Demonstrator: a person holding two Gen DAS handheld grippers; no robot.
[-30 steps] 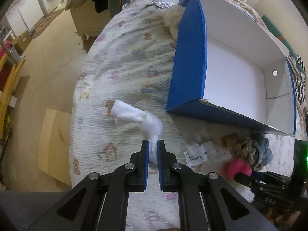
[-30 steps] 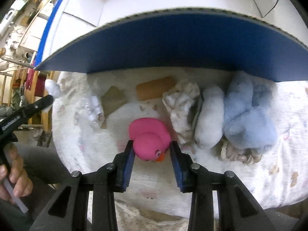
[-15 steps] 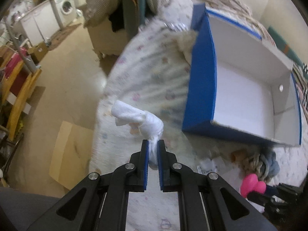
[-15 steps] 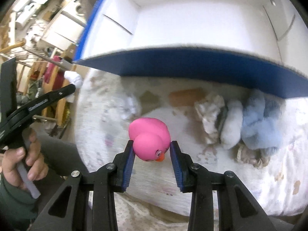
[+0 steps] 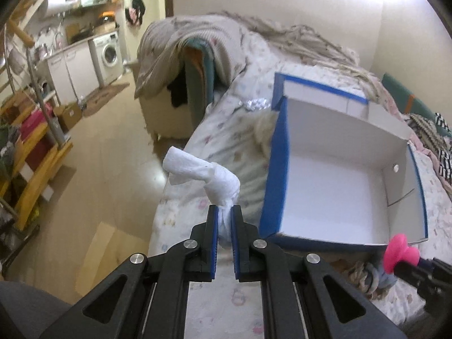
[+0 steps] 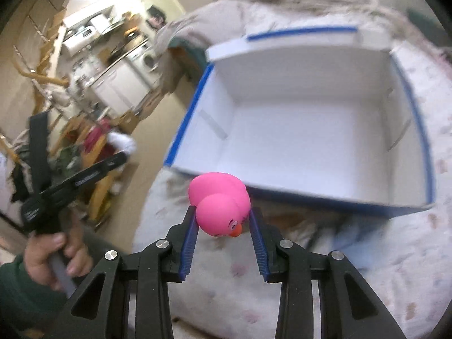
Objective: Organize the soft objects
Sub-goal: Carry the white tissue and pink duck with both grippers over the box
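My left gripper (image 5: 223, 220) is shut on a twisted white cloth (image 5: 209, 178) and holds it in the air, left of the blue box (image 5: 275, 175). The box has a white, empty inside (image 6: 305, 138) and sits on the quilted bed. My right gripper (image 6: 221, 223) is shut on a pink rubber duck (image 6: 219, 206), raised just in front of the box's near wall (image 6: 325, 200). The duck also shows in the left wrist view (image 5: 399, 252) at the right edge. The left gripper shows in the right wrist view (image 6: 121, 158) at the left.
Soft toys (image 5: 367, 275) lie on the bed (image 5: 234, 130) in front of the box, partly hidden. A pile of blankets (image 5: 203, 39) lies at the bed's far end. The floor (image 5: 93, 169) drops off left of the bed, with a cardboard sheet (image 5: 113, 251) and wooden racks (image 5: 36, 152).
Both grippers have risen from the bed with their objects. The box's inside has come into view in the right wrist view, and the soft toys have dropped below it.
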